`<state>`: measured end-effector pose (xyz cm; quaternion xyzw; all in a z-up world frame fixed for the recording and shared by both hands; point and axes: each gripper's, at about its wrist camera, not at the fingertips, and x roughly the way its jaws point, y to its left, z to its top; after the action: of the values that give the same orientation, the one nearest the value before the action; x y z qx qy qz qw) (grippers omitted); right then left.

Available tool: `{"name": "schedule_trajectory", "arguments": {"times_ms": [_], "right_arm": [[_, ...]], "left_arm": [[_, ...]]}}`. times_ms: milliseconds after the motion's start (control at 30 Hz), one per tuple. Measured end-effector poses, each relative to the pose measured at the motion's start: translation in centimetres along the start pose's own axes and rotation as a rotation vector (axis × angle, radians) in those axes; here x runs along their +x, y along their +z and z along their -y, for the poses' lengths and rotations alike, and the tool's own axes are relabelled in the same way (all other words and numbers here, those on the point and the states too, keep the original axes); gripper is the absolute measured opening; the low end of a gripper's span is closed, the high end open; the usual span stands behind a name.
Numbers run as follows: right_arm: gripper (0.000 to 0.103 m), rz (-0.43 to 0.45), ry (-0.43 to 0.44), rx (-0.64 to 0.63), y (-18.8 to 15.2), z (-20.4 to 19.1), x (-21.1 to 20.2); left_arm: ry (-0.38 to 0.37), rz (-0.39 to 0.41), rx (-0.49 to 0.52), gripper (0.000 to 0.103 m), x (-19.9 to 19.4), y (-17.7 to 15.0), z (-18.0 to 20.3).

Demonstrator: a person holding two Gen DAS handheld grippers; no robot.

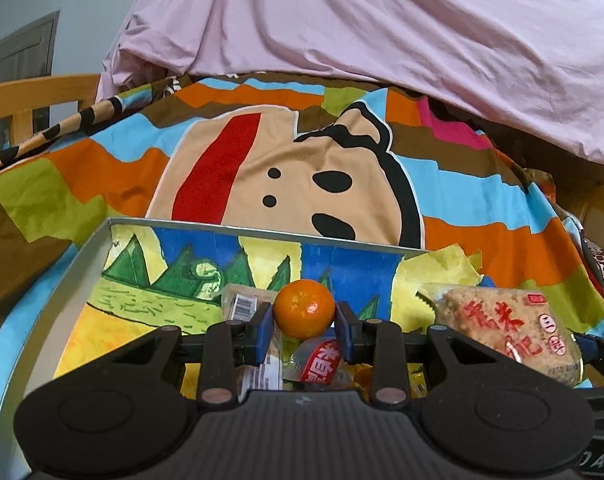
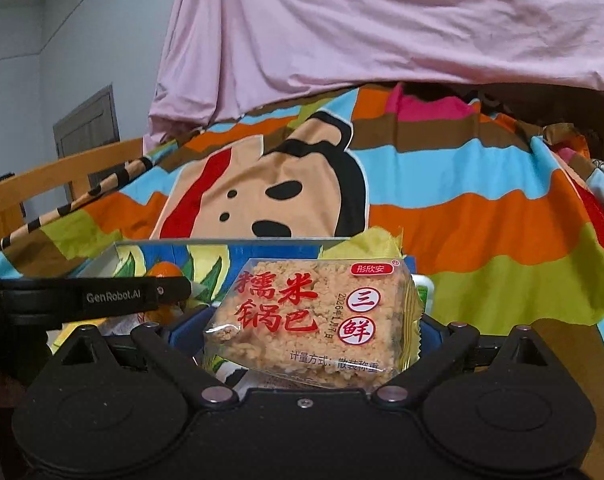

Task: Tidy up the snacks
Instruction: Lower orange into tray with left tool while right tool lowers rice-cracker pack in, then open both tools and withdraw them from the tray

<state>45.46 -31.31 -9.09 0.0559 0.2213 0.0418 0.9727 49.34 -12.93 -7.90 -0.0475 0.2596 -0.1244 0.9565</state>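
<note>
The left gripper (image 1: pixel 304 316) is clamping a round, glossy mandarin (image 1: pixel 304 309) above the metal tray (image 1: pixel 86 256). The right gripper (image 2: pixel 306 336) is gripping a crinkly clear rice-cracker packet (image 2: pixel 310 320) hiding its blue pads. Wrappers beneath are obscured.

Left gripper (image 1: pixel 304 322): matte black body, ribbed centre panel, round side discs, copper-toned pivot screws, blue jaw pads. Right gripper (image 2: pixel 310 332): same build; "GenRobot.AI" lettering on the neighbouring unit.
</note>
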Motion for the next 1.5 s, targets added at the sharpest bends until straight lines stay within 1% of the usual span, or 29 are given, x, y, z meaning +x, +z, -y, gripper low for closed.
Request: {"name": "schedule_trajectory", "arguments": {"times_ms": [67, 133, 167, 200, 300, 333, 433, 500, 633, 867, 1067, 1167, 1333, 1500], "right_arm": [[0.099, -0.011, -0.004, -0.005, 0.0, 0.0, 0.2], [0.099, -0.027, -0.012, -0.012, -0.1, -0.1, 0.4], [0.100, -0.034, -0.012, -0.017, -0.1, -0.2, 0.4], [0.099, -0.036, -0.011, -0.021, -0.1, -0.2, 0.4], [0.101, -0.036, -0.014, -0.043, -0.1, -0.6, 0.3], [0.102, -0.026, -0.017, -0.049, 0.0, -0.7, 0.2], [0.102, -0.015, -0.017, -0.051, 0.2, -0.8, -0.1], [0.102, -0.005, -0.021, -0.053, 0.4, -0.9, -0.4], [0.102, 0.018, -0.026, -0.051, 0.9, -1.1, -1.4], [0.102, 0.109, -0.029, -0.056, 2.3, -1.9, -4.6], [0.102, 0.164, -0.035, -0.054, 3.3, -2.6, -8.2], [0.102, 0.181, -0.034, -0.054, 3.4, -3.1, -10.2], [0.102, 0.206, -0.022, -0.103, 3.2, -4.4, -13.7], [0.102, 0.248, -0.010, -0.115, 2.8, -5.4, -17.5]], "left_arm": [[0.000, -0.003, -0.002, 0.036, -0.2, 0.1, -0.1], [0.002, 0.000, -0.007, 0.044, -0.5, 0.2, -0.1], [0.002, 0.000, -0.012, 0.053, -0.6, 0.3, -0.2], [0.004, 0.003, -0.018, 0.057, -0.8, 0.3, -0.2], [0.006, 0.000, -0.020, 0.061, -1.3, 0.5, -0.4], [0.007, 0.001, -0.021, 0.062, -1.5, 0.5, -0.4], [0.013, 0.006, -0.021, 0.066, -2.4, 0.6, -0.7], [0.021, 0.010, -0.027, 0.074, -3.0, 0.6, -0.9], [0.031, 0.029, -0.050, 0.081, -4.8, 0.7, -1.6], [0.057, 0.076, -0.056, 0.097, -8.6, 1.1, -2.1], [0.074, 0.116, -0.065, 0.102, -12.3, 1.2, -2.5], [0.083, 0.151, -0.081, 0.102, -14.6, 1.0, -2.7], [0.097, 0.211, -0.125, 0.102, -19.1, -0.6, -3.2], [0.126, 0.229, -0.120, 0.102, -22.9, -2.2, -3.7]]}}
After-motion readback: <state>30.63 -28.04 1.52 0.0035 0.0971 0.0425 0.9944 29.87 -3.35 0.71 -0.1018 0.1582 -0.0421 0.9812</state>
